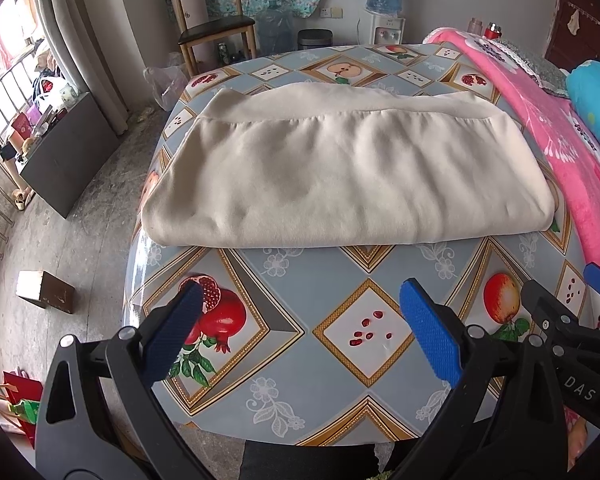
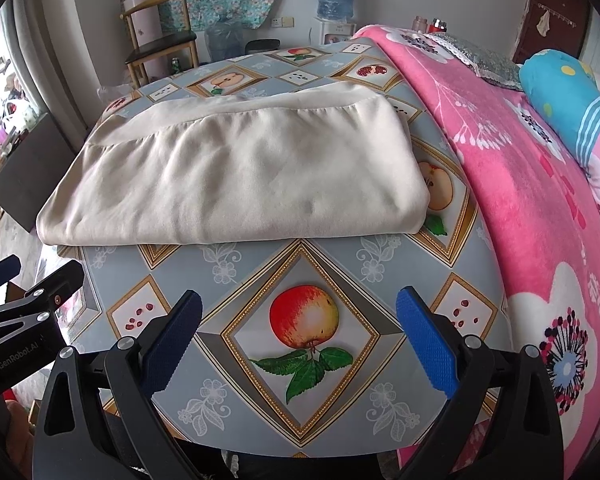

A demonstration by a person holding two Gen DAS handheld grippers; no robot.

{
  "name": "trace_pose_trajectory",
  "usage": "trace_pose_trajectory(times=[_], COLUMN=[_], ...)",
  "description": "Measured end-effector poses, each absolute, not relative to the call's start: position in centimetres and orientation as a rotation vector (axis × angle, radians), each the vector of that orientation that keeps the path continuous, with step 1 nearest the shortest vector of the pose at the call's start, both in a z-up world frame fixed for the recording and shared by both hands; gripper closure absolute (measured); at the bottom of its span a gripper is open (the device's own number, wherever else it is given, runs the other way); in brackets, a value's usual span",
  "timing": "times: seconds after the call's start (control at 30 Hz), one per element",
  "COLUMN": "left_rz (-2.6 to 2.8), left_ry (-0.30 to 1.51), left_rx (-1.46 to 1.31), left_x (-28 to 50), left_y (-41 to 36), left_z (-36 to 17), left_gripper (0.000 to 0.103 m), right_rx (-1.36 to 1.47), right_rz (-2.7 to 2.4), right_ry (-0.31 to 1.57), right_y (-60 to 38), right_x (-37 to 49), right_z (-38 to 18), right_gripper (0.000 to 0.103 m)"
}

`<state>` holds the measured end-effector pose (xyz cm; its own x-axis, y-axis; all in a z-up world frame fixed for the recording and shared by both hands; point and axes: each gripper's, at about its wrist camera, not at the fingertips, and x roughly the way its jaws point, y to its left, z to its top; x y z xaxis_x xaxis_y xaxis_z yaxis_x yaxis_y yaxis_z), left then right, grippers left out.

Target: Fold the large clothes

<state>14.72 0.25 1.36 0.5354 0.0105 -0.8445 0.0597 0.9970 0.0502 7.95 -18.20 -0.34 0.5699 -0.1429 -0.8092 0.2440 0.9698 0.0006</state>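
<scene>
Cream fleece garment [image 1: 340, 168] lies folded across our table [image 1: 284, 280], squared for a further fold; left tool [image 1: 300, 332] and right tool [image 2: 298, 336] hover nearside, both agape, empty.

I hold my left gripper [image 1: 302, 330] and right gripper [image 2: 300, 332] side by side, jaws spread wide, gripping nothing.

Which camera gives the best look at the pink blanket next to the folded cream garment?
The right wrist view: the pink blanket fills its right side, flower prints clear, running from the far end to the near edge. The left wrist view catches only a narrower strip along its right edge, beyond the cream garment, partly cut by the frame.
</scene>
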Motion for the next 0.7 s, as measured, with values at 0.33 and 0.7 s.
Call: trace_pose_trajectory(times=[0.33,0.7], left_rz=[-0.028,-0.03], left_ry=[1.005,1.005], left_rx=[0.076,0.076], left_x=[14.78,14.74], left_y=[0.3,0.4], left_z=[1.51,1.58], left_gripper=[0.008,0.008], right_rx=[0.115,0.114], right_rz=[-0.227,-0.226], right_ry=[0.939,0.941], right_y=[-18.22,-18.14], right_x=[7.93,8.06], right_z=[-0.33,-0.29], right_gripper=[0.008,0.008])
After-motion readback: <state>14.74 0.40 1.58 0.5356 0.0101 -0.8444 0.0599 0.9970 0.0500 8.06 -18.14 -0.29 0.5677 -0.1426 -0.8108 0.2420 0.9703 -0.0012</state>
